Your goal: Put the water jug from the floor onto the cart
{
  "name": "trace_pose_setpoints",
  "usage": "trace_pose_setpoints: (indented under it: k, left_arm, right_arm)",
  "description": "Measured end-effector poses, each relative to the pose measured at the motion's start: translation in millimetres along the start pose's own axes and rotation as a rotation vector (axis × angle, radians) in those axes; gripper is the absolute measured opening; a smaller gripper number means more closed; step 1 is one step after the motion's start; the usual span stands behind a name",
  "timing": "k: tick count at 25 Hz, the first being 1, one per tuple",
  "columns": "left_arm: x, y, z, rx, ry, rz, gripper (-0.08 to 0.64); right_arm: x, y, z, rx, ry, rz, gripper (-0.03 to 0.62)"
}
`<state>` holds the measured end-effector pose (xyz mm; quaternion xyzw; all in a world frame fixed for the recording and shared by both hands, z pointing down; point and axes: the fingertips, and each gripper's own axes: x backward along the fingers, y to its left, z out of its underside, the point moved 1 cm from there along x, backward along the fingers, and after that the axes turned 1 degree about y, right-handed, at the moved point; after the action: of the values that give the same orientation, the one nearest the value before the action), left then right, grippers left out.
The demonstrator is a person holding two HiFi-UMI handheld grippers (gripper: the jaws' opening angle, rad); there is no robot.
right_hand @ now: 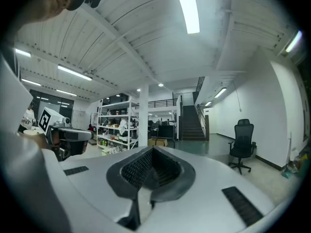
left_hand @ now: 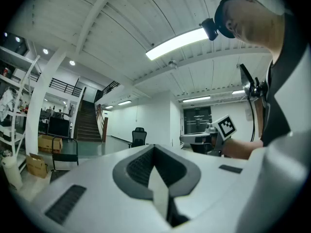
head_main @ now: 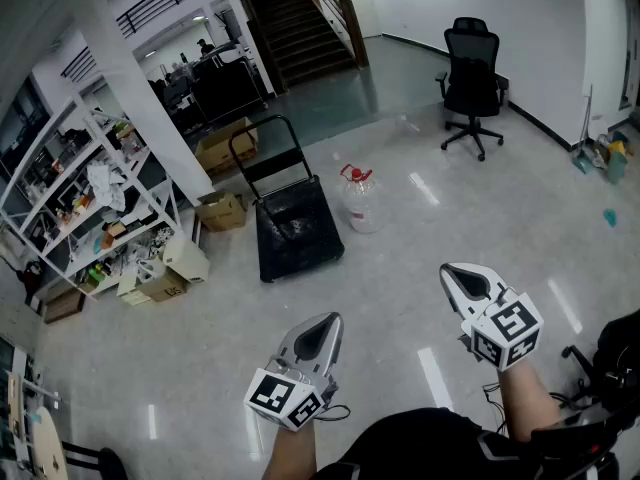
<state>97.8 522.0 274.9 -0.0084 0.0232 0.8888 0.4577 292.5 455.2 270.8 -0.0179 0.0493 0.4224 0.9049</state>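
Note:
The water jug (head_main: 358, 200) is clear with a red cap and handle, and it stands upright on the floor just right of the cart. The cart (head_main: 296, 232) is a flat black platform trolley with an upright black handle (head_main: 262, 152) at its far end. In the head view both grippers are held low and near me, well short of the jug and cart. My left gripper (head_main: 320, 334) (left_hand: 154, 153) is shut with nothing in it. My right gripper (head_main: 468, 282) (right_hand: 152, 155) is also shut and empty. Both point level across the room.
A white shelving rack (head_main: 88, 206) full of clutter stands at the left, with cardboard boxes (head_main: 222, 211) on the floor beside it. A black office chair (head_main: 473, 83) sits at the far right. A white pillar (head_main: 150, 108) and stairs (head_main: 300, 28) lie behind the cart.

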Motion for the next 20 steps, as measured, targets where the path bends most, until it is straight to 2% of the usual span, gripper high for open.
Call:
trace_pose_setpoints:
  k: [15,20]
  left_arm:
    - [12,-1,4,0.024,0.000,0.023,0.000]
    - [23,10,10,0.041,-0.006,0.028,0.000]
  right_arm:
    - [2,14,0,-0.006,-0.003,0.004,0.002]
    - [-3,26,-1,-0.040,-0.013,0.005,0.002]
